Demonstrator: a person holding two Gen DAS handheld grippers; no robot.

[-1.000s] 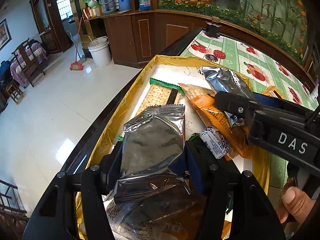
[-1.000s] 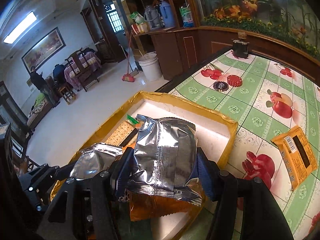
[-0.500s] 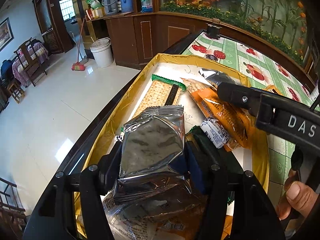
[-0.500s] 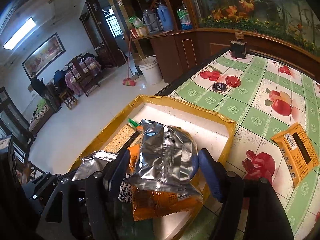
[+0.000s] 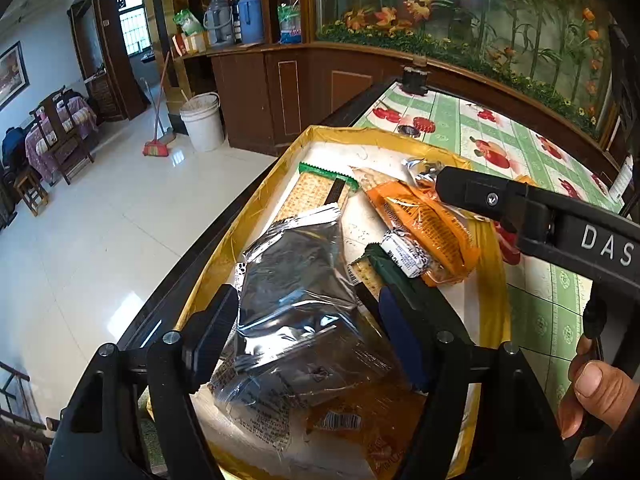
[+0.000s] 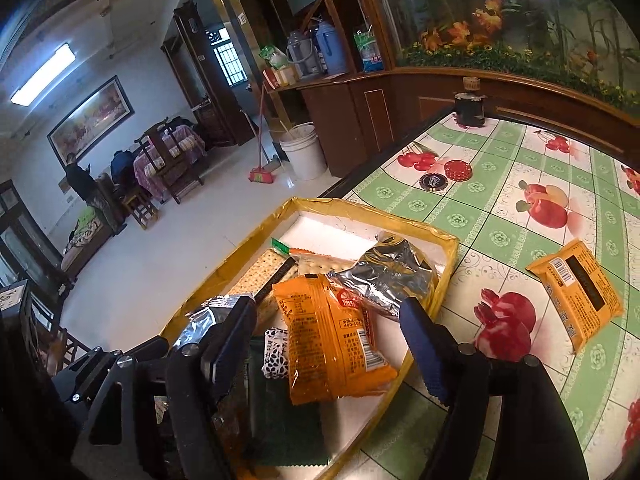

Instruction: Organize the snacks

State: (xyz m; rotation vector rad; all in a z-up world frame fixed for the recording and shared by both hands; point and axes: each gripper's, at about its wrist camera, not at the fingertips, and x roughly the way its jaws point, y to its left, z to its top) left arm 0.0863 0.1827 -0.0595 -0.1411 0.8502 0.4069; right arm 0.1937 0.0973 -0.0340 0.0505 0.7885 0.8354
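Note:
A yellow-rimmed tray (image 5: pixel 256 208) (image 6: pixel 448 276) holds several snack packs. My left gripper (image 5: pixel 308 320) is open over the tray's near end, with a silver foil pack (image 5: pixel 296 276) lying between its fingers. My right gripper (image 6: pixel 328 320) is open above the tray; a second silver pack (image 6: pixel 392 272) lies free at the tray's right rim beyond its fingers. An orange snack pack (image 6: pixel 332 340) (image 5: pixel 424 220), cracker packs (image 5: pixel 316 192) and a small black-and-white wrapped sweet (image 5: pixel 404 254) lie in the tray. The right gripper's black body (image 5: pixel 560 220) crosses the left wrist view.
An orange pack (image 6: pixel 576 284) lies on the fruit-patterned tablecloth (image 6: pixel 500 208) right of the tray. A red and a black disc (image 6: pixel 444 174) and a dark jar (image 6: pixel 470 106) stand farther back. The table edge drops to the floor on the left.
Both grippers opened. The right one let go of its silver pack, which now lies at the tray's right rim. The left one let go of its silver pack, which lies between its fingers.

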